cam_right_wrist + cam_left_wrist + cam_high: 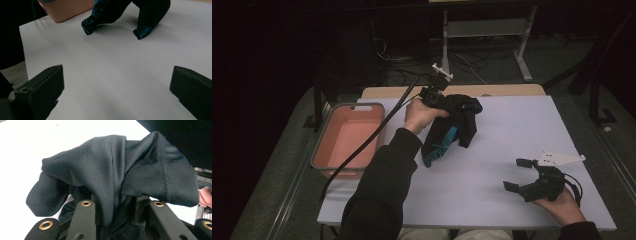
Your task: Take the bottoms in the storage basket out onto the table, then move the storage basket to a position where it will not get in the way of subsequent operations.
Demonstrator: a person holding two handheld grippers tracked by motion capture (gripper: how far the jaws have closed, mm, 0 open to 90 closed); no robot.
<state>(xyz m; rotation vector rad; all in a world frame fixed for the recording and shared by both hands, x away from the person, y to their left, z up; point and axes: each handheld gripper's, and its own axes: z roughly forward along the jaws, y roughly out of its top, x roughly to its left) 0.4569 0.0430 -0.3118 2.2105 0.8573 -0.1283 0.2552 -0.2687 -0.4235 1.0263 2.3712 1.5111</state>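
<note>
A black garment with blue markings (451,131) hangs from my left gripper (448,101) above the far middle of the white table (512,130), its lower end trailing onto the surface. In the left gripper view the dark cloth (112,170) is bunched between the jaws, and my left gripper (115,205) is shut on it. My right gripper (517,174) rests in a hand near the front right edge, jaws wide apart with nothing between them. The right gripper view shows my right gripper (117,87) over bare table, with the garment's hanging ends (105,15) farther off.
A pink bin (347,107) stands at the table's left edge, with nothing visible inside; its corner (70,10) appears in the right gripper view. A black cable (367,145) runs from the left gripper across the bin. Dark floor, cables and a desk frame lie beyond the table.
</note>
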